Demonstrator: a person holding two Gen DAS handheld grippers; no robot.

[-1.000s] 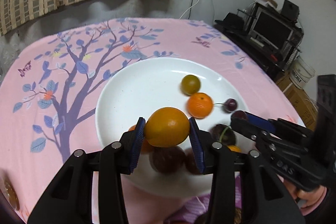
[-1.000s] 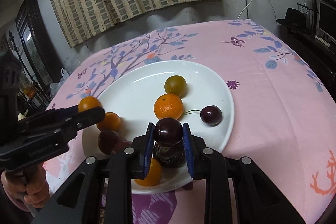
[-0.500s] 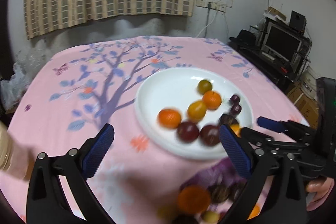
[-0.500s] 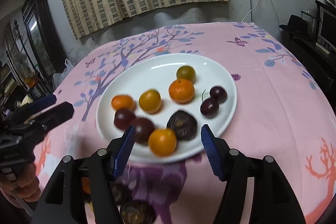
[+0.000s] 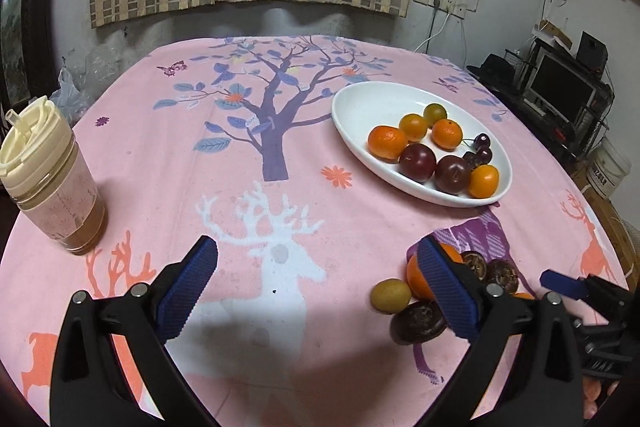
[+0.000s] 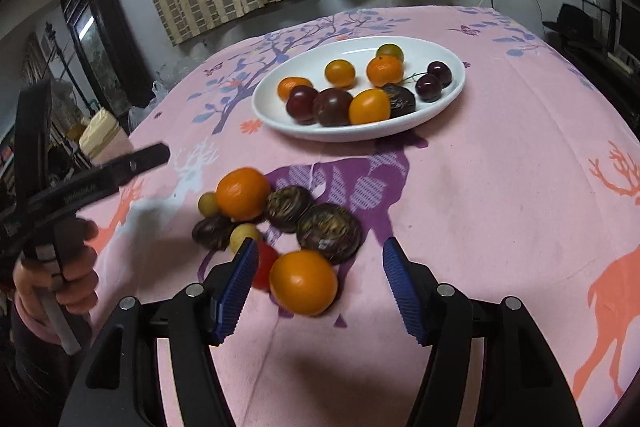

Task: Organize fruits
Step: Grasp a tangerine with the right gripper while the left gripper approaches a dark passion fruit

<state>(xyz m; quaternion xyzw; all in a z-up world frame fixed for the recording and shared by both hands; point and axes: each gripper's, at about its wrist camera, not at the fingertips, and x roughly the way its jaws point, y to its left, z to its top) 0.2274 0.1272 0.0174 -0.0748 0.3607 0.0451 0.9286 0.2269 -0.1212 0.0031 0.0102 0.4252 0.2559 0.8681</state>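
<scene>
Right wrist view: right gripper (image 6: pixel 316 275) jaws spread wide, empty, above loose orange mandarin (image 6: pixel 303 282) on pink printed tablecloth (image 6: pixel 500 195). Left gripper (image 5: pixel 316 287) also wide open, empty. Remaining fruit sits in white oval plate (image 6: pixel 448 99).

From my seat the tablecloth (image 5: pixel 280 211) reads as matt woven cloth, slightly nubby, printed pink. The plate (image 6: pixel 452 95) far right looks like glossy white ceramic, catching highlights on its rim. On it, the plums (image 6: pixel 320 105) are smooth and shiny, the mandarins (image 6: pixel 384 70) faintly dimpled. Near me, the passion fruits (image 6: pixel 329 231) look dull, wrinkled and rough. My gripper pads (image 6: pixel 236 285) are ribbed blue rubber on matt black plastic arms with small metal screws. The tumbler (image 5: pixel 48 179) at left is clear plastic under a satin cream lid.
</scene>
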